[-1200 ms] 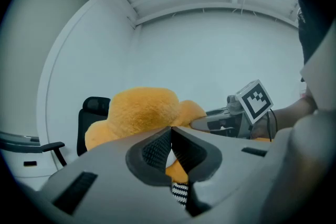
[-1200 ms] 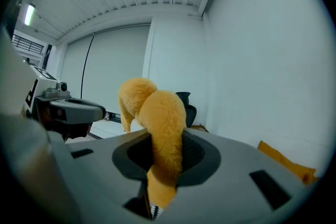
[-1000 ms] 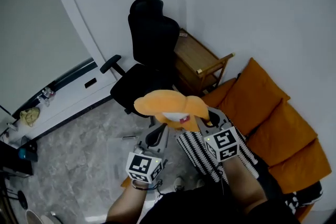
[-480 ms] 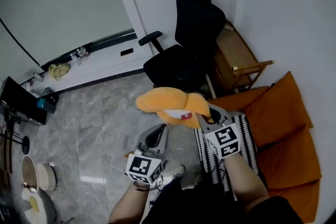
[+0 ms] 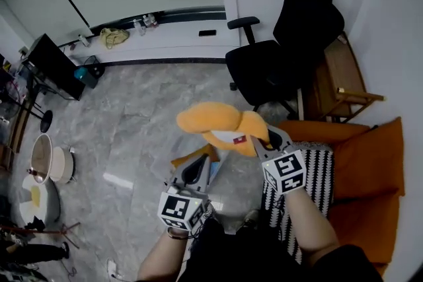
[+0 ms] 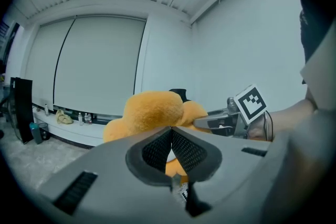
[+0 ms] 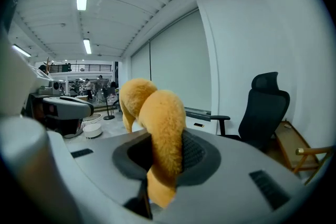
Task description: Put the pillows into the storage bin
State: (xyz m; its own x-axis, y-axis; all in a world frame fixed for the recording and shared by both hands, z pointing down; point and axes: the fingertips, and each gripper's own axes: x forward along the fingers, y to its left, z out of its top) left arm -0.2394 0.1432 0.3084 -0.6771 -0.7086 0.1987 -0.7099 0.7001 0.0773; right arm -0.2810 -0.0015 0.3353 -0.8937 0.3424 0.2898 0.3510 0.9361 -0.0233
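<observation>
Above the grey floor (image 5: 132, 122): orange plush pillow (image 5: 221, 125) held in the right gripper (image 5: 263, 137).
Right jaws stand slightly apart, clamped on a fold of the pillow, which hangs in the air in front of the person. Left gripper (image 6: 171, 134) is fully closed with nothing between its pads, near the pillow. Black office chair (image 5: 284, 56) and orange sofa cushions (image 5: 367, 155) stand at the right.

**Camera placement: head view, two gripper views.**
The scene is viewed steeply downward from the head; the gripper views are taken closely, near level, along the jaws; the orange pillow (image 5: 221, 125) is shared by all.
</observation>
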